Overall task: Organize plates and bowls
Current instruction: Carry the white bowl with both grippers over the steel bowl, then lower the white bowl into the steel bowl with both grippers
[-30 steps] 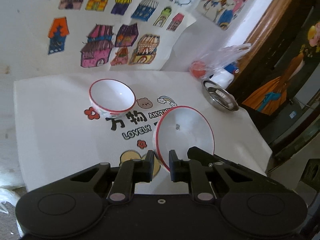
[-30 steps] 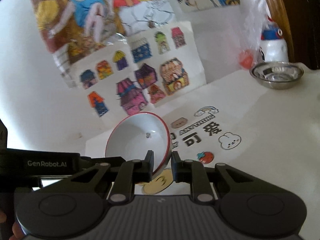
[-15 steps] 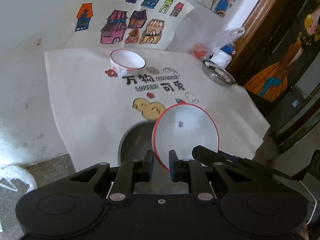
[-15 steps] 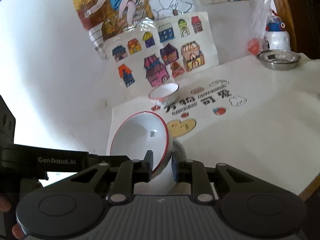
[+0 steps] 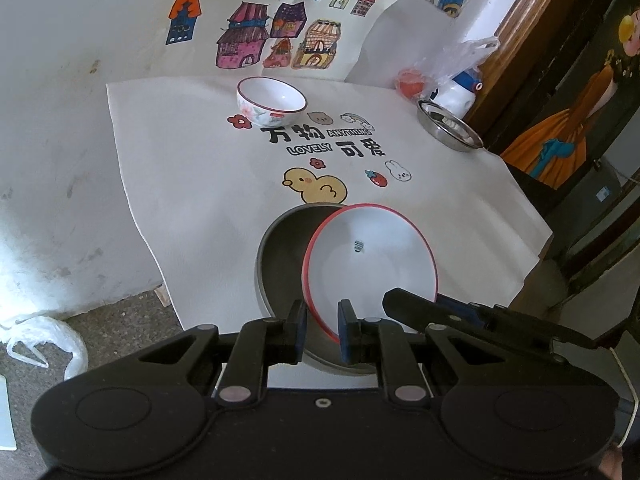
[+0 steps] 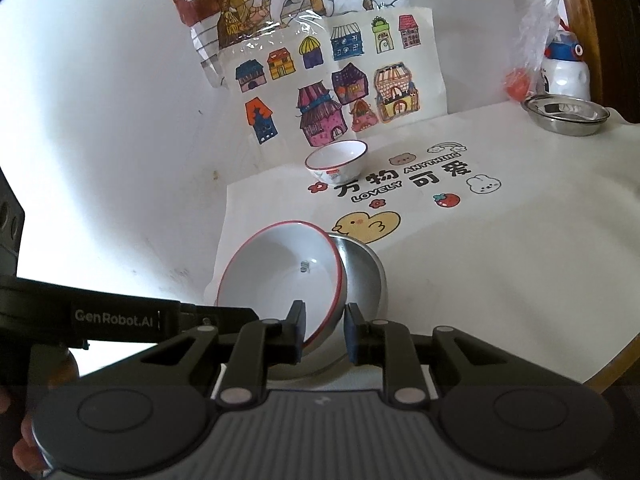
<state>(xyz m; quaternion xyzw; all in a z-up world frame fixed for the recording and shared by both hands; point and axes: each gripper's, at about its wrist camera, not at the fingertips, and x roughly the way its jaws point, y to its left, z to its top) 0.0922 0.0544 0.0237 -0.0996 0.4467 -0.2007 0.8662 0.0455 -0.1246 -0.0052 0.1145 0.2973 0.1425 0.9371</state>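
Left wrist view shows the red-rimmed bowl (image 5: 370, 264), white inside with a small printed mark near its middle, tilted on edge over a grey metal basin (image 5: 280, 256) at the near end of the printed tablecloth (image 5: 192, 184). Further back, a second bowl (image 5: 271, 102) with a dark rim and flower pattern stands upright on the cloth, well apart from the first, and a steel dish (image 5: 449, 130) sits near the far right corner beside a plastic bag (image 5: 460, 60).

From the right wrist view the basin (image 6: 362, 276) is mostly hidden behind the tilted bowl (image 6: 280, 272), and its near edge is cut off by my own gripper bodies. I cannot tell whether the bowl's underside touches the basin.

My left gripper (image 5: 322, 330) is narrowed, its two pads on either side of the bowl's near rim; the rim sits against the right pad, with a slim gap at the left one. My right gripper (image 6: 323, 330) is likewise narrow around the opposite rim, the left pad against the bowl's wall and a small gap showing before the right pad. My fingertips (image 6: 24, 448) show at the lower left edge.
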